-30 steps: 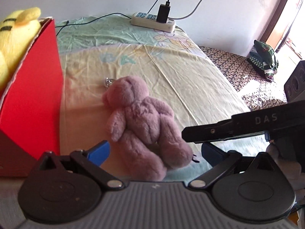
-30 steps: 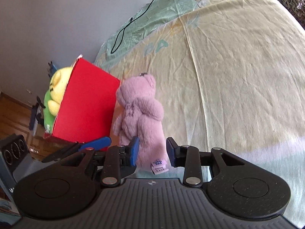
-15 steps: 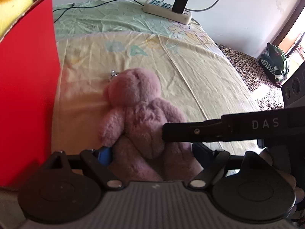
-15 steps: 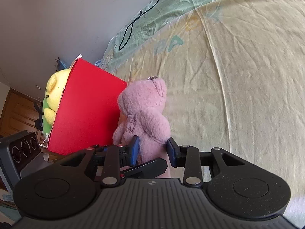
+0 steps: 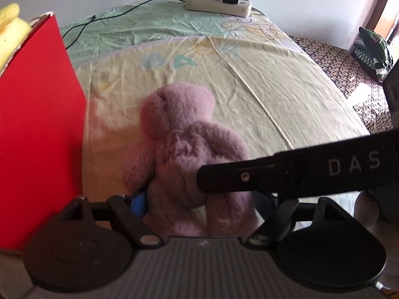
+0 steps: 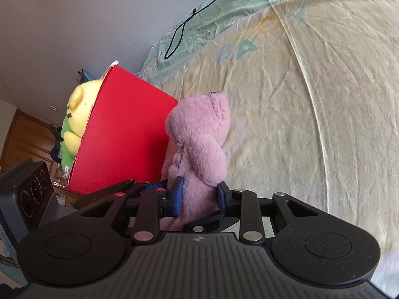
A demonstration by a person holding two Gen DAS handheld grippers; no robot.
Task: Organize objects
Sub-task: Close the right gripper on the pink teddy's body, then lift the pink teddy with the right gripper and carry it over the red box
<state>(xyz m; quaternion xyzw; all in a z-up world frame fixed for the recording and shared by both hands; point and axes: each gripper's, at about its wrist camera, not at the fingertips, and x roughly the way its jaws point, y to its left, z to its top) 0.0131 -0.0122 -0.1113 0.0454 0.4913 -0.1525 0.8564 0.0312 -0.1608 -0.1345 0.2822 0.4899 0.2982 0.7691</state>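
A pink teddy bear (image 5: pixel 184 134) is on the yellow bedsheet (image 5: pixel 249 79), its head raised, right beside a red box (image 5: pixel 37 124). My left gripper (image 5: pixel 203 200) is open, its fingers either side of the bear's legs. The right gripper's black finger (image 5: pixel 274 174) crosses in from the right and presses on the bear's waist. In the right wrist view the right gripper (image 6: pixel 199 196) is shut on the teddy bear (image 6: pixel 199 144), blue pads squeezing its body next to the red box (image 6: pixel 124 134). A yellow plush toy (image 6: pixel 79 114) sticks out of the box.
A white power strip (image 5: pixel 217 2) with a black plug lies at the bed's far end, and a black cable (image 5: pixel 112 17) trails over the green sheet. Dark green clothing (image 5: pixel 371 49) sits on a patterned mat at right. A black speaker (image 6: pixel 25 189) stands left of the box.
Both grippers moved forward onto the teddy bear. The right gripper's pads now hold its body, and the bear's head has come up off the sheet. The left fingers now straddle its legs.
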